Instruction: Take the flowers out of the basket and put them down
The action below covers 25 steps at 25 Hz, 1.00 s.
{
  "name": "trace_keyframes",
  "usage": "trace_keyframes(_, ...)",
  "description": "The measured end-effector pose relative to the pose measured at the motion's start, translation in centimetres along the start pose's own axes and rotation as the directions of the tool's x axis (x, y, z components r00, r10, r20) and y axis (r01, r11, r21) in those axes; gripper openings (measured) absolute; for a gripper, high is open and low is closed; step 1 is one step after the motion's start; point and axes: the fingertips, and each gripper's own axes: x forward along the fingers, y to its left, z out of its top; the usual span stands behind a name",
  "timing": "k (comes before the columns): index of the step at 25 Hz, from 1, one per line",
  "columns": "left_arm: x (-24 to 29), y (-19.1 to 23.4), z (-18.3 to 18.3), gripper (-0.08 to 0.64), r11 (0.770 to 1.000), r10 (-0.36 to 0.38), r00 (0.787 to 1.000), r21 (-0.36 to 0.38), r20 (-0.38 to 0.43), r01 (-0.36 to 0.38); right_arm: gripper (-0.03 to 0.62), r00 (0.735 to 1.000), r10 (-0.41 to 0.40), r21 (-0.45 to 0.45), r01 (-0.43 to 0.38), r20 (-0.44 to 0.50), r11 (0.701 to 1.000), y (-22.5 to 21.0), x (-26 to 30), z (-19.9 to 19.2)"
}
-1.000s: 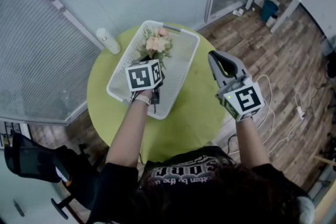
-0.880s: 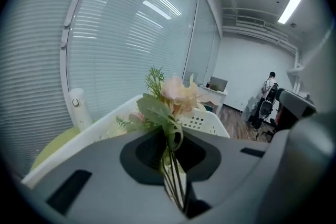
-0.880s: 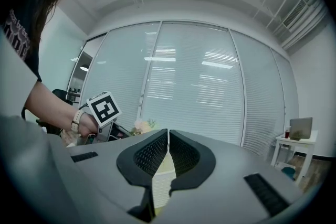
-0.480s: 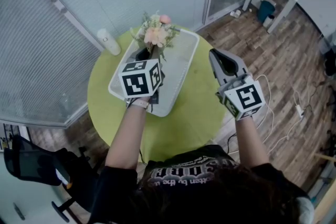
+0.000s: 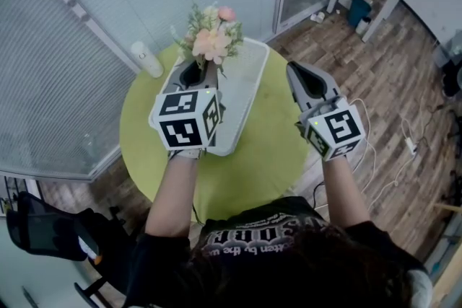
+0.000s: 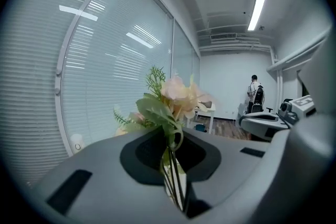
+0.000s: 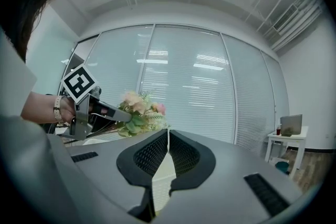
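Head view, item 1: small bunch of peach and pink flowers with green leaves (image 5: pixel 211 40), off the white rectangular mesh basket (image 5: pixel 245 106) and raised over its 12 o'clock end. The basket lay on a round lime-green surface (image 5: pixel 268 149), toward 11 o'clock of it.

Hold: left gripper (image 5: pixel 196 73) pinched the thin stems low down, blooms standing clear beyond its tips. Right gripper (image 5: pixel 297 72), at 3 o'clock of the basket, was pressed together on nothing.

Handling, judged: very light; petals and leaves soft and easily crushed; the stems are thin and springy and could swivel in a narrow pinch. They are the proper place to grip, below the leaves, never the heads.

Writing: black square patterns on both marker cubes; pale print on the person's black shirt, not legible. No brand or label seen.
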Motion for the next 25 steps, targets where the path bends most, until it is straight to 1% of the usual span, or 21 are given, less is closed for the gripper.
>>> trace_keyframes(6, -1.8, -0.4, 1.3, 0.031, 1.000, -0.010, 0.998, 0.025, 0.056, 0.008, 0.031, 1.000, -0.010, 0.007, 0.010, 0.008, 1.000, 0.7, -0.5, 0.5)
trace_keyframes(9, -2.3, -0.6, 1.9, 0.031, 0.999, -0.018, 0.997, 0.042, 0.072, 0.015, 0.031, 1.000, -0.002, 0.015, 0.002, 0.029, 1.000, 0.8, -0.4, 0.9)
trace_keyframes(13, -3.0, -1.1, 2.3, 0.031, 0.998, -0.035, 0.996, 0.048, 0.088, 0.031, 0.031, 1.000, -0.023, 0.007, 0.023, 0.021, 1.000, 0.7, -0.9, 0.9)
trace_keyframes(17, -3.2, -1.2, 2.1, 0.028, 0.996, -0.040, 0.996, 0.085, 0.079, 0.034, 0.031, 0.999, -0.023, 0.004, 0.023, 0.026, 1.000, 1.0, -1.1, 1.0)
trace_keyframes(22, -3.4, -1.4, 1.6, 0.026, 0.993, -0.076, 0.995, 0.090, 0.063, 0.070, 0.031, 0.999, -0.040, 0.000, 0.040, 0.014, 0.999, 1.5, -1.2, 1.2)
trace_keyframes(25, -3.6, -1.6, 1.7, 0.026, 0.992, -0.086, 0.994, 0.099, 0.065, 0.080, 0.031, 0.999, -0.033, 0.000, 0.033, 0.020, 0.999, 1.7, -1.4, 1.1)
